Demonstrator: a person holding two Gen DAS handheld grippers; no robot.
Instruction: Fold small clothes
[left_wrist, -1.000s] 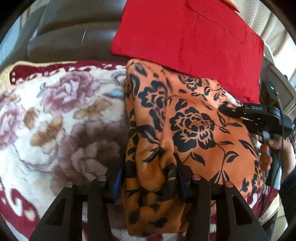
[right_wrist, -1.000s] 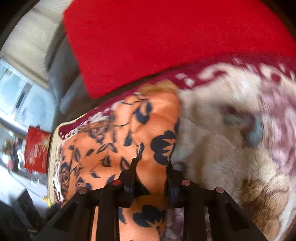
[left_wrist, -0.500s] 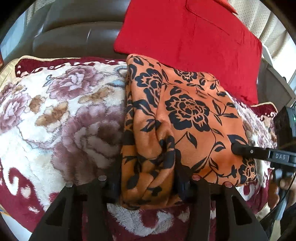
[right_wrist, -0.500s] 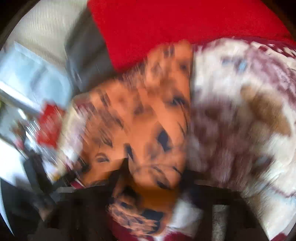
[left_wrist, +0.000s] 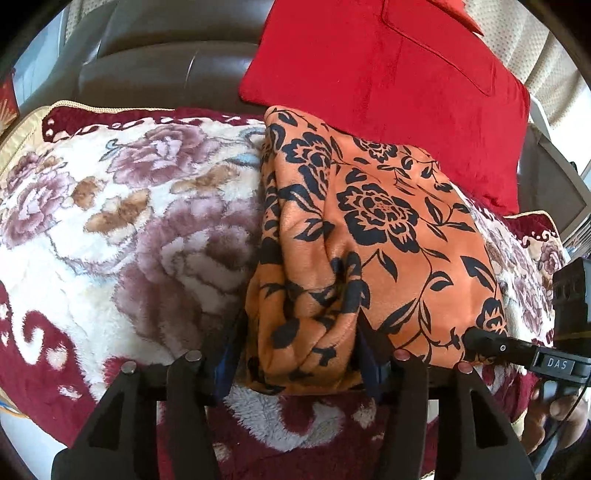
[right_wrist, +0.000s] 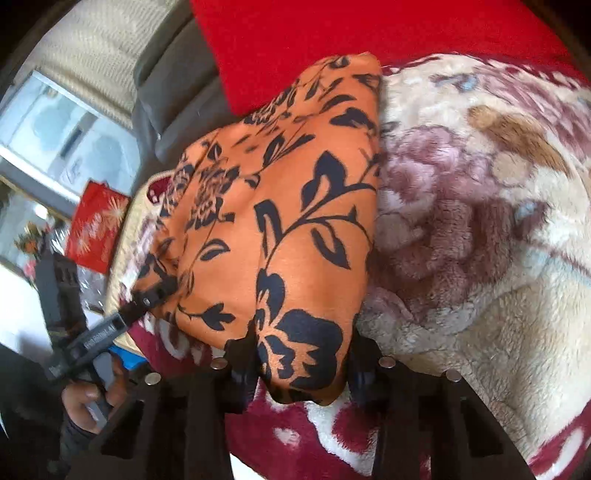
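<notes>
**On the flowery blanket: both my tongs at the orange cloth**

On the fluffy blanket (left_wrist: 122, 229) with big pink and brown flowers lies my orange cloth (left_wrist: 373, 236) with black flowers. It is folded into a thick bundle. Its far end touches the red pillow (left_wrist: 399, 85), which leans on the dark sofa back (left_wrist: 155, 55) at 12 o'clock.

My left tongs (left_wrist: 299, 354) sit at 6 o'clock in the left view. They are about half open, and they have just been opening a bit more. The near left corner of the cloth bulges up between the two fingers (left_wrist: 364, 350). Both fingers lie right against the bunched cloth, one on each side, but I cannot tell if they squeeze it.

My right tongs (right_wrist: 301, 363) sit at 6 o'clock in the right view. They are less than half open, and they have just been closing a little. The near right corner of the cloth hangs between the fingers (right_wrist: 242, 362), down over the dark red edge of the blanket. The fingers touch the cloth on both sides. I cannot tell if they grip hard here either.

In the left view my right tongs poke in from 4 o'clock, tip on the cloth's near edge. In the right view my left tongs come in from 8 o'clock, with my hand (right_wrist: 92, 398) around the handle.
</notes>
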